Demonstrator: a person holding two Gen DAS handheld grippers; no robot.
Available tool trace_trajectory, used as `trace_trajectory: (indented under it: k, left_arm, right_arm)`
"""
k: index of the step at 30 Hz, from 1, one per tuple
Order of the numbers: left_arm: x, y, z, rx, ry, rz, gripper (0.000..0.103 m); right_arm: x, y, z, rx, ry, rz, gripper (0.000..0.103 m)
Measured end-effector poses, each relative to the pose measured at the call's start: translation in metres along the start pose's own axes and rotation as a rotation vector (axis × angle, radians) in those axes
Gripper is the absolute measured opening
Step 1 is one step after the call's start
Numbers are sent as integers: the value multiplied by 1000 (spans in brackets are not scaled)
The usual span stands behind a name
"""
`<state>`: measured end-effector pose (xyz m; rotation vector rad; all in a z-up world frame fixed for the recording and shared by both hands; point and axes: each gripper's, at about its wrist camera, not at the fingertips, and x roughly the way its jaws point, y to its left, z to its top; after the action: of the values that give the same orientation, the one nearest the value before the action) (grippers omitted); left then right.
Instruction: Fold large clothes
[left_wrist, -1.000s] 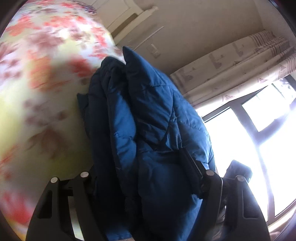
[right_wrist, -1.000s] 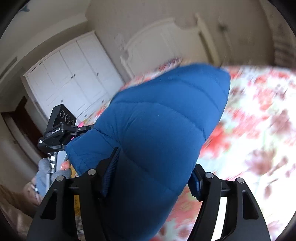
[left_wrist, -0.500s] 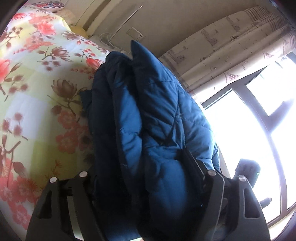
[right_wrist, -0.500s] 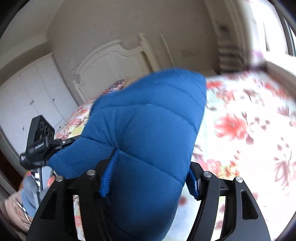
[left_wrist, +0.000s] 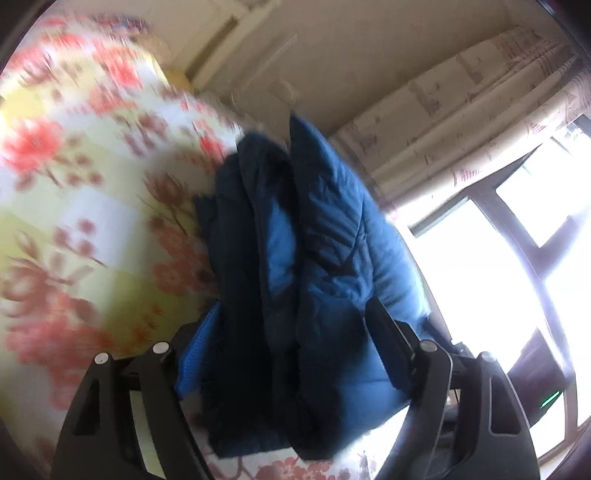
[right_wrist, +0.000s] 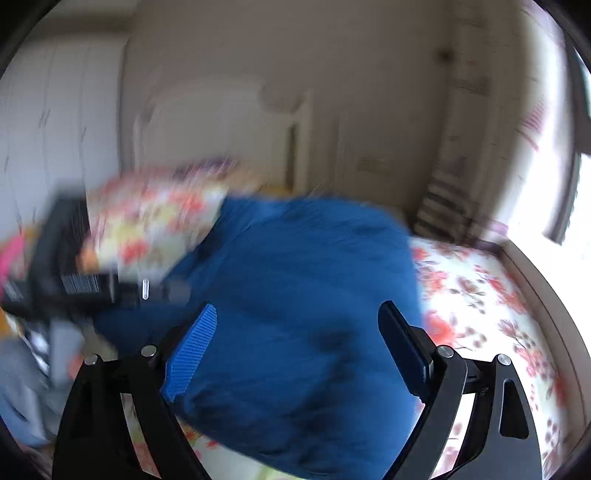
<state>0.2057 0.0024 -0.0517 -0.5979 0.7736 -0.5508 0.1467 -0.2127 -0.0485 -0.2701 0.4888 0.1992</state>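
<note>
A blue padded jacket (left_wrist: 325, 258) hangs bunched in thick folds between the fingers of my left gripper (left_wrist: 291, 332), which is shut on it above the floral bed sheet (left_wrist: 74, 221). In the right wrist view the same jacket (right_wrist: 295, 295) bulges between the blue pads (right_wrist: 192, 343) of my right gripper (right_wrist: 299, 332), which is shut on it. The left gripper's body (right_wrist: 70, 266) shows at the left of the right wrist view, beside the jacket. Both views are blurred.
The bed with the floral sheet (right_wrist: 480, 295) lies under both grippers. A white headboard (right_wrist: 221, 122) and a wardrobe (right_wrist: 55, 110) stand behind it. A curtain (left_wrist: 461, 110) and a bright window (left_wrist: 498, 277) are to the right.
Both grippers have swung with the jacket still held. The right wrist view has turned toward the headboard and the jacket hangs lower over the bed. The left view has blurred.
</note>
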Motion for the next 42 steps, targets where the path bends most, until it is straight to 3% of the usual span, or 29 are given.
trace_trajectory:
  k: [1,6,9,13,14,18,25,27,29,32,36,42]
  left_arm:
    - [-12,-2,1,10,-37,16,83]
    - [-66,-21,7,80,-188,108,99]
    - [-93,-45,7,141,-294,152,101]
    - [-113,-91,2,304,-334,238,101]
    - [-119,-103,0,362,-344,274,101]
    - [-132,-140,-14,514,-383,382,101]
    - [-141,-168,-51,573,-487,511,101]
    - [-133,-174,-64,613,-476,513,101]
    - [-120,-175,-73,625,-418,499,101]
    - [-94,-169,-86,614,-328,538,101]
    - [-75,-159,-97,601,-255,550,101]
    - [-67,-155,-106,620,-223,557,101]
  right_arm:
    - [7,12,-7,-58,-21,-49,86]
    - [0,6,-6,-42,-8,-34,83]
    - [-27,30,3,-98,-119,-17,82]
    - [1,52,-1,-180,19,52,85]
    - [-1,51,-3,-187,15,63,85]
    - [-45,30,-7,-95,-22,196,84]
    - [-147,-36,-2,110,-253,111,92]
    - [-161,-45,-6,141,-273,93,92]
    - [-170,-51,-17,175,-270,62,92]
    - [-173,-51,-34,229,-259,32,92]
    - [-161,-49,-58,276,-194,-7,92]
    - [-143,-56,-72,359,-124,-38,92]
